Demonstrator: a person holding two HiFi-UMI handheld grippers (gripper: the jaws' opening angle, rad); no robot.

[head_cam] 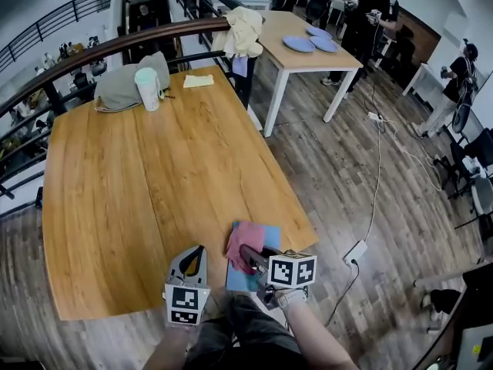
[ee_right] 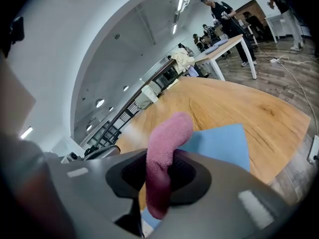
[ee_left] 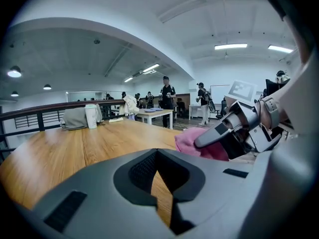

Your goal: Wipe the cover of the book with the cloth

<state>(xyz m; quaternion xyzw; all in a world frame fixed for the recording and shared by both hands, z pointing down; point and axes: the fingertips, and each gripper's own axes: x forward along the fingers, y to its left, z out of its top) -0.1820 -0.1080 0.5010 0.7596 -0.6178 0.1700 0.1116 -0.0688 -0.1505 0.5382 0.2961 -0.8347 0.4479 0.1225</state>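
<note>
A blue book (head_cam: 265, 239) lies flat at the near right corner of the wooden table (head_cam: 139, 191). A pink cloth (head_cam: 242, 243) rests bunched on its cover. My right gripper (head_cam: 248, 257) is shut on the pink cloth (ee_right: 160, 158), which stands up between its jaws over the blue book (ee_right: 219, 143). My left gripper (head_cam: 192, 259) sits to the left of the book over bare wood, shut with nothing in it. In the left gripper view the cloth (ee_left: 199, 142) and the right gripper's jaws (ee_left: 222, 133) show at the right.
A white cup (head_cam: 147, 89) and a grey bag (head_cam: 123, 85) stand at the table's far edge, beside a yellow note (head_cam: 199, 81). A second table (head_cam: 304, 48) with blue plates stands beyond. A railing (head_cam: 92, 52) runs along the left. Several people stand far off.
</note>
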